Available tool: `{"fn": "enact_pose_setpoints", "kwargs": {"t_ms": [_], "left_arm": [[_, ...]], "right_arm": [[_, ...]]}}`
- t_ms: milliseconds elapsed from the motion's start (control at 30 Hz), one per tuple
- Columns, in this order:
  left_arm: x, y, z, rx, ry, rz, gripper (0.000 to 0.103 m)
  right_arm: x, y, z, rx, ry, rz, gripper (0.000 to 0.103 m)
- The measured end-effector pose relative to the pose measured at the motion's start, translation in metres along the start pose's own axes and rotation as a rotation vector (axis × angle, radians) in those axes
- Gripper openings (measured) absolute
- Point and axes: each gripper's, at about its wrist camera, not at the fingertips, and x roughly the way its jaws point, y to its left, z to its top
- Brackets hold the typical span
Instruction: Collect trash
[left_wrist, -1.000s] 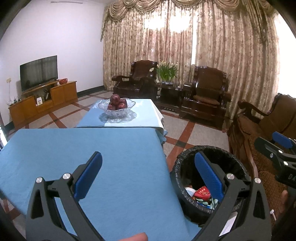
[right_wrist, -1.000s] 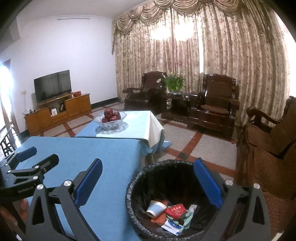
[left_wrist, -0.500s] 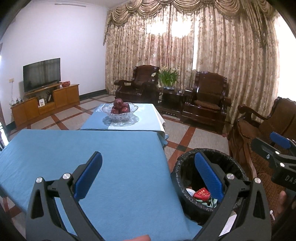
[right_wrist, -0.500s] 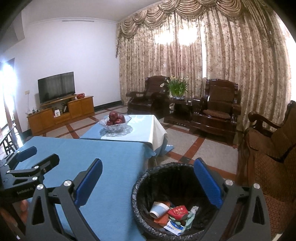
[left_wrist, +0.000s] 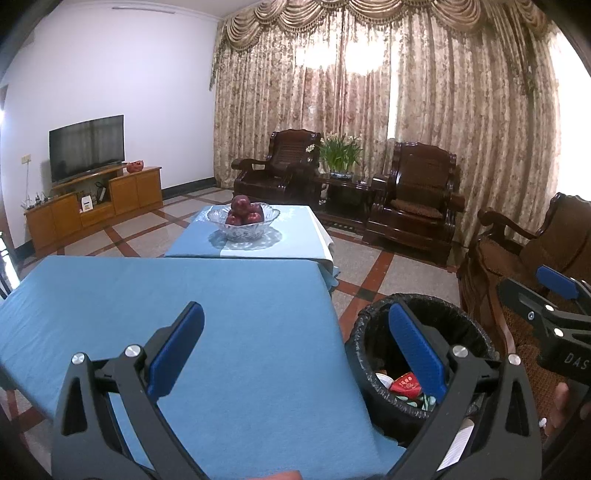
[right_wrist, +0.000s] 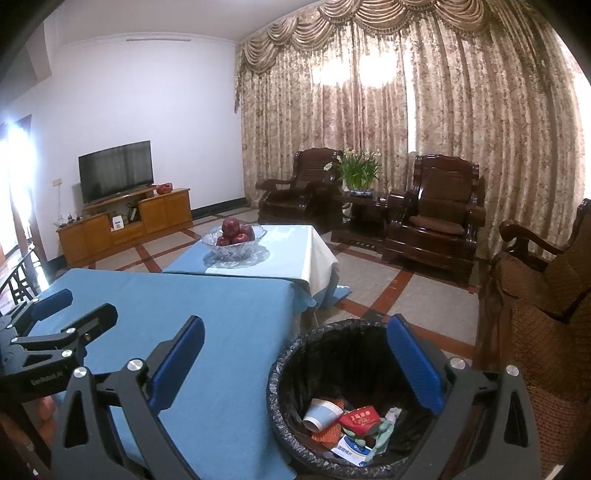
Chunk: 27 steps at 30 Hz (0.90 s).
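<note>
— Looking at the blue cloth-covered table (left_wrist: 207, 325), is any trash left to pick up?

— None visible. The left gripper (left_wrist: 291, 350) and right gripper (right_wrist: 295, 362) both hang with jaws wide apart and empty. A paper cup (right_wrist: 322, 412), a red packet (right_wrist: 361, 416) and other wrappers lie inside the round black-lined trash bin (right_wrist: 295, 354) just beside the table's right edge.

— So the collecting looks finished?

— Judging so; the next move calls for scanning for strays. The glass bowl of red apples (left_wrist: 243, 221) on the far table is not trash, and the dark wooden armchair (right_wrist: 546, 314) crowds the bin's right side.
</note>
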Motion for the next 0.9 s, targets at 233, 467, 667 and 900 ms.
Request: {"fn": "enact_pose_setpoints", "kwargs": {"t_ms": [233,467,667,900], "left_arm": [[0.0,-0.0004,0.0001,0.001,0.001,0.0,0.097],[-0.0002,-0.0004,0.0004,0.001,0.0,0.001,0.098],[-0.0002,-0.0002,0.0008,0.001,0.001,0.001,0.098],[-0.0004,0.0001,0.0016,0.001,0.001,0.0,0.098]], "right_arm": [[0.0005,0.0012,0.0005,-0.002,0.0,-0.002,0.097],[0.0002,0.0009,0.0001,-0.002,0.0,-0.001,0.097],[0.0003,0.0013,-0.0003,-0.002,-0.001,-0.001,0.097],[0.0006,0.0012,0.001,-0.006,-0.001,-0.001,0.097]]}}
